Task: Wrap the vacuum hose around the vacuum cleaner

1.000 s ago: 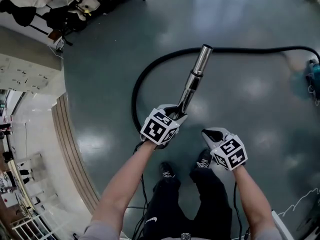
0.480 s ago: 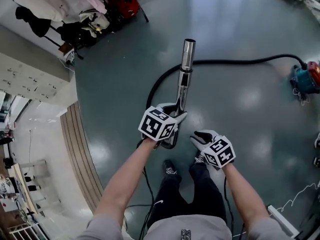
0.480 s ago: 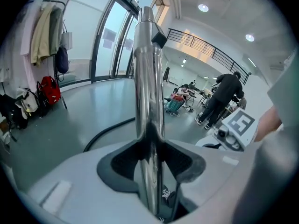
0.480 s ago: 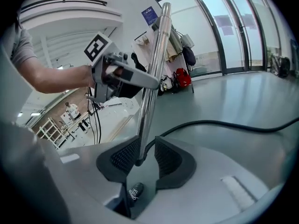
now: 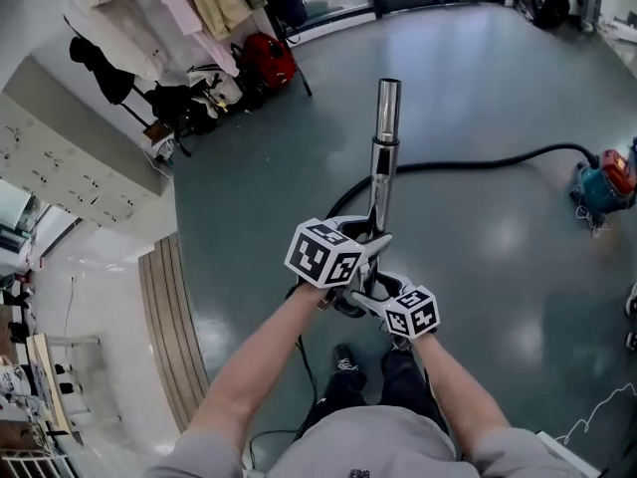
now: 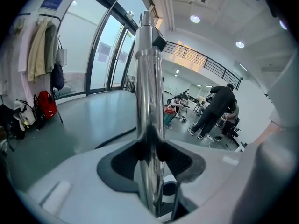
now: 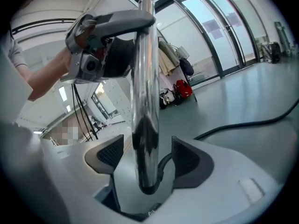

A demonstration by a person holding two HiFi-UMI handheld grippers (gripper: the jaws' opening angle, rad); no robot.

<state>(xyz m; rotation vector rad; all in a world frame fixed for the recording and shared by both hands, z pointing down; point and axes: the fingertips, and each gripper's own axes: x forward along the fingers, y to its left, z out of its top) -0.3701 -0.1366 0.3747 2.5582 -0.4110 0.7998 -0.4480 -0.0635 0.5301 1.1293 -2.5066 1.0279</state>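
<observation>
A shiny metal vacuum wand (image 5: 383, 142) points up and away from me. My left gripper (image 5: 370, 242) is shut on its lower part; in the left gripper view the wand (image 6: 148, 101) is pinched between the dark pads. My right gripper (image 5: 360, 302) sits just below and to the right. Its jaws have just been opening and stand apart around the wand's lower end (image 7: 144, 106), with gaps on both sides. The black hose (image 5: 478, 162) runs across the floor to the teal and red vacuum cleaner (image 5: 602, 182) at the far right.
A clothes rack (image 5: 199, 18) with a red bag (image 5: 269, 63) and dark bags stands at the upper left by a white wall. People (image 6: 217, 106) stand at tables far off. My feet (image 5: 343, 357) are directly below the grippers.
Both grippers have risen and the wand now stands more upright. The right gripper moved left from beside the wand to it, and its jaws went from shut to apart around it.
</observation>
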